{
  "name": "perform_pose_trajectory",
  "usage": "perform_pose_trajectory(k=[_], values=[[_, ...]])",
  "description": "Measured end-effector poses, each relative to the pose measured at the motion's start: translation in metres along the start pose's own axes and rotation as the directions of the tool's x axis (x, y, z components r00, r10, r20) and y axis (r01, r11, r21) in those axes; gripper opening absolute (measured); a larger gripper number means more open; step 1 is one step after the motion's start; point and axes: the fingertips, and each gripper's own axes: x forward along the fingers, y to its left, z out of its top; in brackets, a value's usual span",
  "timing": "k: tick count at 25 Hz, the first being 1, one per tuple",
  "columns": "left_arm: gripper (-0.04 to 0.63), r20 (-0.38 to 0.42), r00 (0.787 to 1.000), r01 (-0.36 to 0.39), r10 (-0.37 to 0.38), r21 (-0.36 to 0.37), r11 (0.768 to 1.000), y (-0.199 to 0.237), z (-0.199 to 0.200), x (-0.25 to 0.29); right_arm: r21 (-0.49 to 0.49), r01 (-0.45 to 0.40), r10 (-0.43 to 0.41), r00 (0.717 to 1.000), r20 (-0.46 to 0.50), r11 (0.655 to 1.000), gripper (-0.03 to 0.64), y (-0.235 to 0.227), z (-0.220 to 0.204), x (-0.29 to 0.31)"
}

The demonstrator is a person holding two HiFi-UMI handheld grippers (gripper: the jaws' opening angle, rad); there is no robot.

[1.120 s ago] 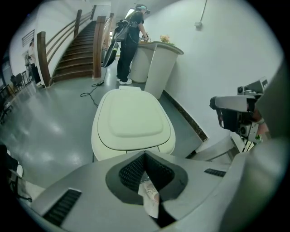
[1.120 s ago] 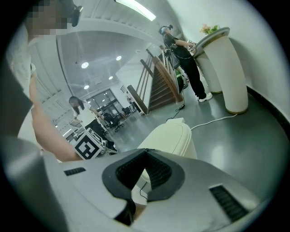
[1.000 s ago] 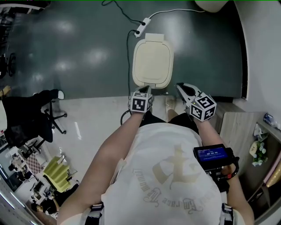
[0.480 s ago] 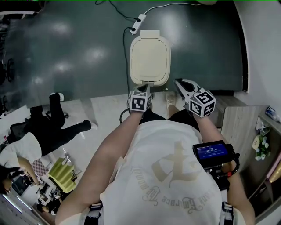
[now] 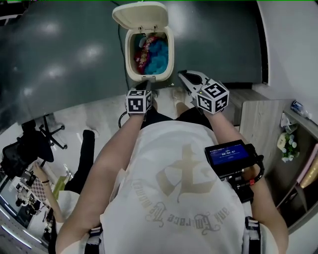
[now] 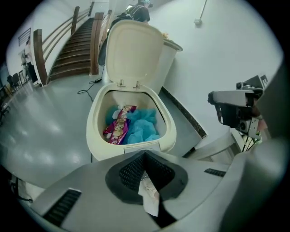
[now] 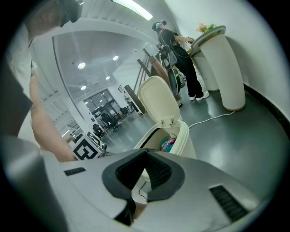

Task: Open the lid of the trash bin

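The cream trash bin (image 5: pixel 130 69) stands on the dark floor ahead of me, its lid (image 5: pixel 139 14) swung up and back on its hinges. Inside lie a blue bag (image 5: pixel 159 54) and a pink wrapper (image 5: pixel 142 53). My left gripper (image 5: pixel 144 88) is shut, its tip just short of the bin's front rim (image 6: pixel 95 136); a white scrap shows in the slot behind its tips, held or not I cannot tell. My right gripper (image 5: pixel 185 77) is shut and empty, to the right of the bin (image 7: pixel 186 140) and apart from it. The raised lid (image 7: pixel 158 102) shows in the right gripper view too.
A wooden cabinet (image 5: pixel 253 119) stands close on my right. A cable (image 5: pixel 119 34) runs along the floor behind the bin. A tall white planter (image 7: pixel 224 72) with a person (image 7: pixel 181 54) beside it stands by the wall. An office chair (image 5: pixel 30 146) is at the left.
The bin's lid has gone from flat shut to standing upright, showing the rubbish inside. Both grippers stayed shut near the bin's front.
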Motion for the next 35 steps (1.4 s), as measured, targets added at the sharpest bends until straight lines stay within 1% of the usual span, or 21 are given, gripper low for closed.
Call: perform_pose_trajectory(k=[9,13,17,22,27,30,35], values=[[0.015,0.001,1.000,-0.007,0.007,0.001,1.000,0.002,-0.001,0.004,0.003,0.014,-0.014,1.000,0.003,1.000,0.006,-0.006,-0.002,-0.003],[0.015,-0.015,1.000,-0.004,0.004,-0.017,1.000,0.004,-0.001,0.007,0.006,0.027,-0.027,1.000,0.015,1.000,0.006,-0.009,0.001,-0.005],[0.015,-0.035,0.999,0.019,-0.020,-0.041,0.999,0.003,0.000,0.006,0.011,0.038,-0.038,0.999,0.035,0.999,0.006,-0.008,0.006,-0.009],[0.015,0.018,0.999,0.051,-0.050,-0.100,0.994,0.001,0.004,-0.002,0.001,0.043,-0.043,0.998,0.049,0.999,0.006,0.001,0.010,-0.017],[0.014,0.055,0.997,0.060,-0.055,-0.102,0.993,-0.001,0.009,-0.009,-0.004,0.048,-0.048,0.997,0.057,0.999,0.006,0.002,0.013,-0.022],[0.014,0.087,0.994,0.070,-0.059,-0.124,0.990,0.001,0.015,-0.015,-0.011,0.043,-0.042,0.998,0.054,0.999,0.006,0.003,0.015,-0.020],[0.014,0.170,0.984,0.075,-0.050,-0.140,0.987,-0.001,0.032,-0.036,-0.043,0.021,-0.019,0.998,0.057,0.999,0.006,0.010,0.026,-0.018]])
